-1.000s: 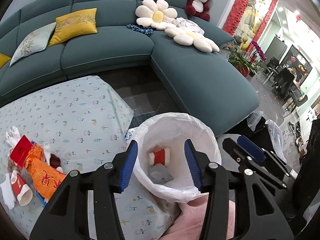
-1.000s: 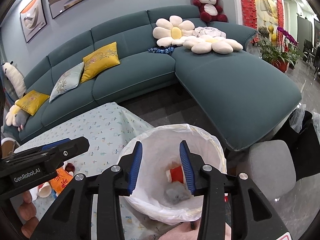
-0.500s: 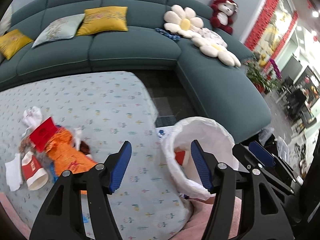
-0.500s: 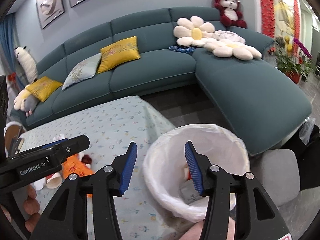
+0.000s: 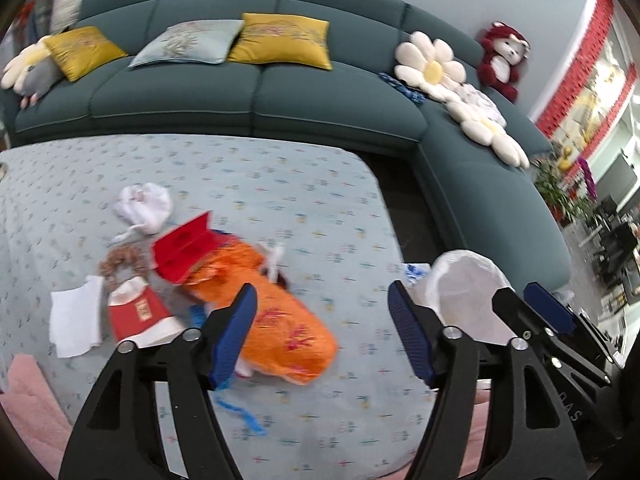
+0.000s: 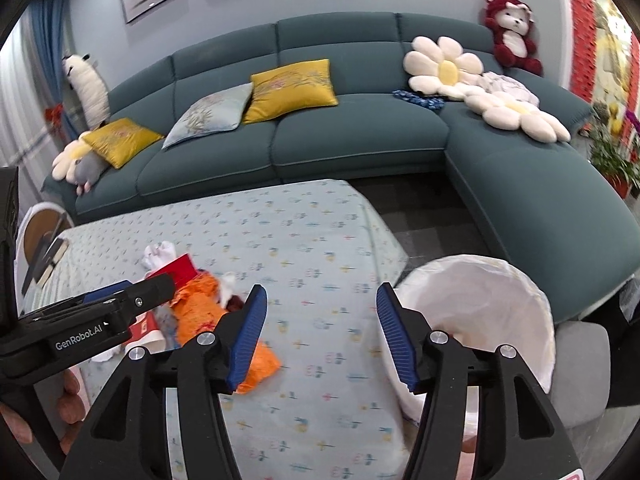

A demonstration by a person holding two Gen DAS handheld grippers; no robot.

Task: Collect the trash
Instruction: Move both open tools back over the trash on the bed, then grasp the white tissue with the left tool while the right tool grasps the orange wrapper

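Note:
A pile of trash lies on the patterned tablecloth [image 5: 280, 184]: an orange snack bag [image 5: 272, 312], a red carton [image 5: 184, 240], a red paper cup [image 5: 136, 312], a white napkin [image 5: 76, 320] and crumpled white tissue [image 5: 142, 204]. My left gripper [image 5: 322, 332] is open and empty, above the cloth just right of the orange bag. My right gripper [image 6: 318, 336] is open and empty; the orange bag [image 6: 204, 312] lies left of it. The white-lined trash bin [image 6: 480, 308] stands at the table's right edge, also in the left wrist view [image 5: 468, 284].
A teal corner sofa [image 6: 360, 136] with yellow cushions [image 6: 292, 88], flower pillows [image 6: 444, 64] and a red teddy [image 6: 508, 32] wraps behind and right of the table. A grey stool [image 6: 580, 364] sits right of the bin. Dark floor lies between table and sofa.
Both grippers have swung left from over the bin toward the trash pile on the table. Both stay open and empty.

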